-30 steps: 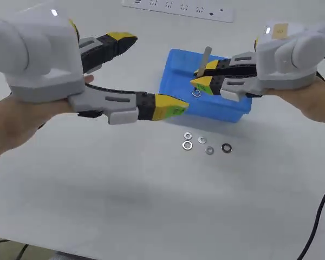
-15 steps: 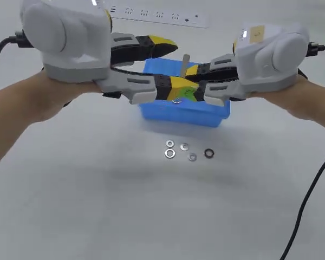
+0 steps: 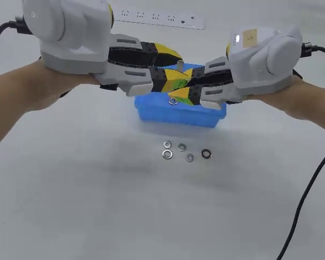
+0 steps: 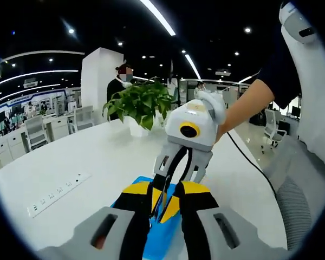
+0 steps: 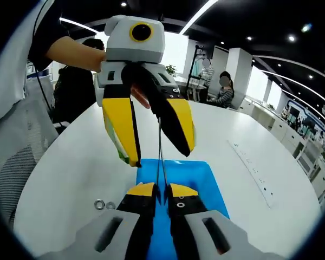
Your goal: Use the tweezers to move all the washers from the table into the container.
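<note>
White matte tabletop (image 3: 70, 189) holds ring washers (image 3: 167, 155); right tool (image 5: 161, 192) pinches slim tweezers (image 5: 159, 157), left tool (image 3: 182, 68) gapes.

On the worktop (image 3: 97, 206) the container (image 3: 179, 115) stands toward the far side, with a power strip (image 3: 157, 19) lying well behind it and five washers (image 3: 167, 155) in a loose cluster just in front of it, apart from its near wall. Above the container the left hand-held gripper (image 3: 181, 70) reaches in from the left and the right hand-held gripper (image 3: 185, 92) from the right, tips nose to nose. A single washer (image 3: 173, 101) hangs below them over the container's near part.
</note>
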